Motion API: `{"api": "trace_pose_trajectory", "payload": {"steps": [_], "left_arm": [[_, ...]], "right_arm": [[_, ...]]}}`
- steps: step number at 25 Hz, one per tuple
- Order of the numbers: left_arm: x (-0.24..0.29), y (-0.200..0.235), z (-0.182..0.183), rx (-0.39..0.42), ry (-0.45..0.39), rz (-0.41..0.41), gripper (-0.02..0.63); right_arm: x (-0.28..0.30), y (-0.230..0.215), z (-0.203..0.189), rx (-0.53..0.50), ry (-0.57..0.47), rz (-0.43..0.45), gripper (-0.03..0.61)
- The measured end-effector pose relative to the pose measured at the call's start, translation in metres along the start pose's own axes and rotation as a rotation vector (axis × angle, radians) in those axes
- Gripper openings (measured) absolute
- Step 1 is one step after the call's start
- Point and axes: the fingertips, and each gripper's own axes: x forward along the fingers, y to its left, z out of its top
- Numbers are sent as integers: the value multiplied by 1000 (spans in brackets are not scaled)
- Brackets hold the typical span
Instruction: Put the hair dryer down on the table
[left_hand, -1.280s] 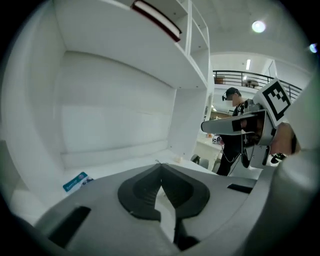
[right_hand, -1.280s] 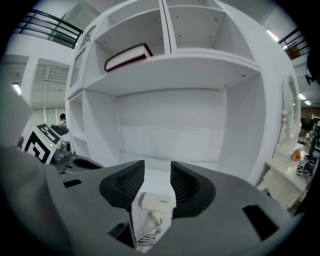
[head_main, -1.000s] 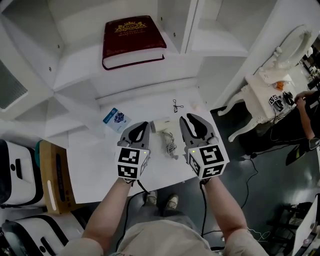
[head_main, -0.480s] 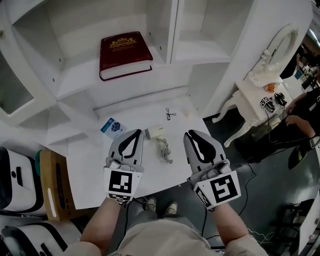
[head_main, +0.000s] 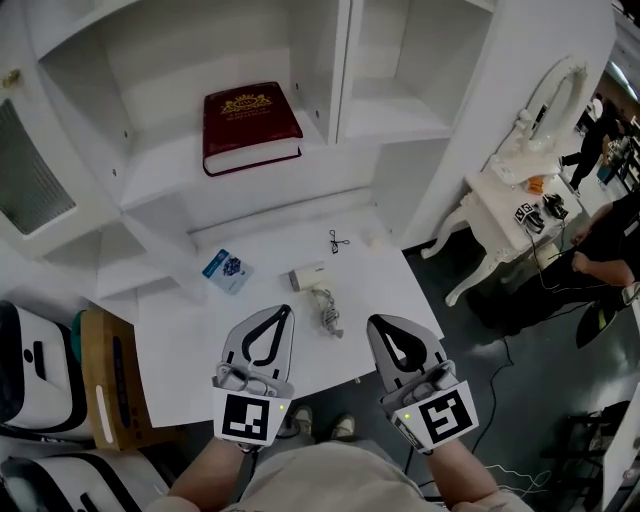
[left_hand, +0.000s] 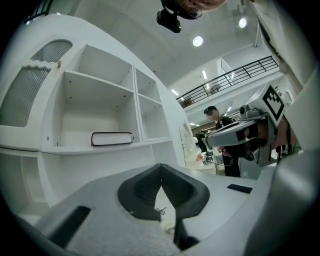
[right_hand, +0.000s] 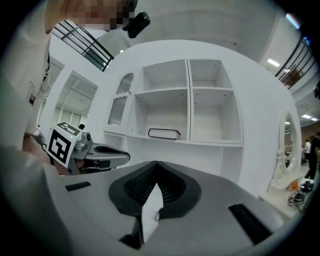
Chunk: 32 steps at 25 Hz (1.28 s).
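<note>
The white hair dryer (head_main: 309, 276) lies on the white table (head_main: 190, 335) with its grey cord (head_main: 327, 313) bunched just in front of it. No gripper touches it. My left gripper (head_main: 284, 309) hovers over the table's near edge, left of the cord, shut with nothing in it; in its own view the jaws (left_hand: 160, 166) meet at the tip. My right gripper (head_main: 373, 321) hangs at the near edge to the right of the cord, its jaws closing tip to tip (right_hand: 157, 163) with nothing between them.
A dark red book (head_main: 250, 125) lies on the shelf behind the table. A blue packet (head_main: 227, 269) and a small black clip (head_main: 338, 241) rest on the table's far part. A cardboard box (head_main: 105, 375) stands at the left; a white dressing table (head_main: 520, 185) and a person (head_main: 610, 250) at the right.
Both grippers have drawn back from beside the hair dryer to the table's near edge. The hair dryer has stayed where it lies.
</note>
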Motion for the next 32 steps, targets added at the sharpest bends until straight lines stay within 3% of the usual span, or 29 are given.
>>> {"api": "trace_pose_trajectory", "payload": {"steps": [6, 32], "left_arm": [[-14, -13, -6, -23, 33, -13, 14], [-8, -33, 12, -119, 0, -83, 14]], "right_arm": [[-17, -7, -5, 44, 12, -8, 20], [-21, -6, -12, 75, 41, -37, 18]]}}
